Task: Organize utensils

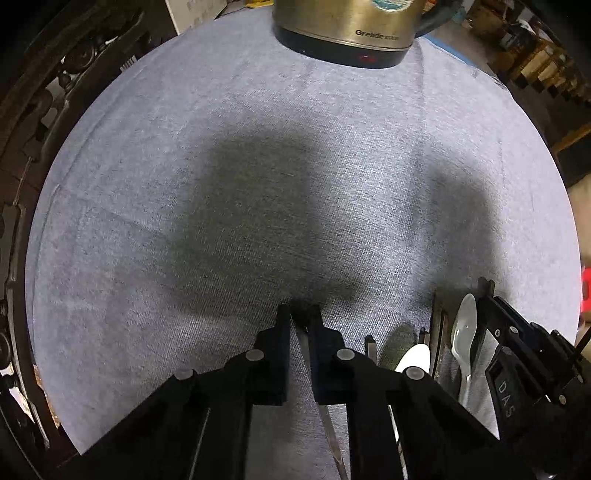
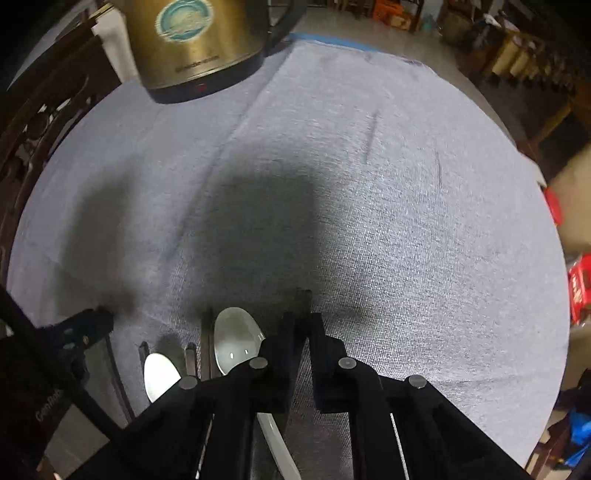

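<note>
A: Item one, the left gripper [image 1: 299, 314]?

B: Clenched on a thin dark utensil handle [image 1: 325, 410], which runs back between the fingers toward 6 o'clock. What kind of utensil cannot be told.

A: Item two, the right gripper [image 2: 303, 321]?

B: Fingers [image 2: 286, 354] nearly together, a narrow gap showing bare cloth. Whether they pinch anything cannot be told. A large steel spoon [image 2: 236, 341] lies just at their 9 o'clock, its handle passing under the left finger.

A: Other utensils?

B: A smaller shiny spoon [image 2: 159, 374] further toward 9 o'clock, flanked by dark chopsticks [image 2: 191, 356]. In the left view the same group lies at 3 o'clock.

A: Surroundings?

B: A grey-blue tablecloth [image 1: 221, 147]; a brass-coloured electric kettle [image 1: 347, 26] at 12 o'clock, well apart from the cutlery.
</note>
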Available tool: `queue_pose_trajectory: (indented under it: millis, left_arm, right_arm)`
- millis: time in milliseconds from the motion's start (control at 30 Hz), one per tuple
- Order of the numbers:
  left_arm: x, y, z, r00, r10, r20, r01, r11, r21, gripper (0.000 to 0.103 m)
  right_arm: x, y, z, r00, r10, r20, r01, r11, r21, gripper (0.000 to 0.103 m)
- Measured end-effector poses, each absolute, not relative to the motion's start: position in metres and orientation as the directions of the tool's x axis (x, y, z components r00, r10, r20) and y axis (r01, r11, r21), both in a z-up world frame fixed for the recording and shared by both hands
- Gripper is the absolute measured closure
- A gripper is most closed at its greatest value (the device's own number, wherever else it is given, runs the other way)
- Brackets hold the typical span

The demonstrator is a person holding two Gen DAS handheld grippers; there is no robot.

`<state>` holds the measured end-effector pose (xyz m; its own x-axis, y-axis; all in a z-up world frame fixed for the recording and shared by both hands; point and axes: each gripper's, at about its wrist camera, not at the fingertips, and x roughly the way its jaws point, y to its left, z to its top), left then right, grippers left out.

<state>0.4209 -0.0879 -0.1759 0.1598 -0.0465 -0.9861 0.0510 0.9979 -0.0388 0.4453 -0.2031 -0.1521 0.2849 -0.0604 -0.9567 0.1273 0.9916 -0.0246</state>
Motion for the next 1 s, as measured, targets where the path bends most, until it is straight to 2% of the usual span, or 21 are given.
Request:
queue_pose_trajectory:
  millis: [400,733,1000]
  left_arm:
    - [0.385,-0.058,-0.17,0.185,-0.144,-0.972,0.046,0.989,-0.138,0.098]
    - [0.334,-0.043,-0.09,0.308,-0.19,-0.932,0.105,0.981,-0.166,0.098]
    - [0.284,-0.034,-0.017,0.494,-0.263,-0.829,0.184,0.963,-0.196,0.098]
  right_arm:
    - [0.386,-0.228,-0.103,0.445,0.062,-0.893,0.135,0.982,0.135,0.097]
    - [0.329,-0.269,-0.087,0.544,0.143,-0.827,0.121,0.961,0.247,0.097]
    - [0.275,-0.271,-0.037,0.684,0.162,-0.711,0.069,0.957,0.283,0.097]
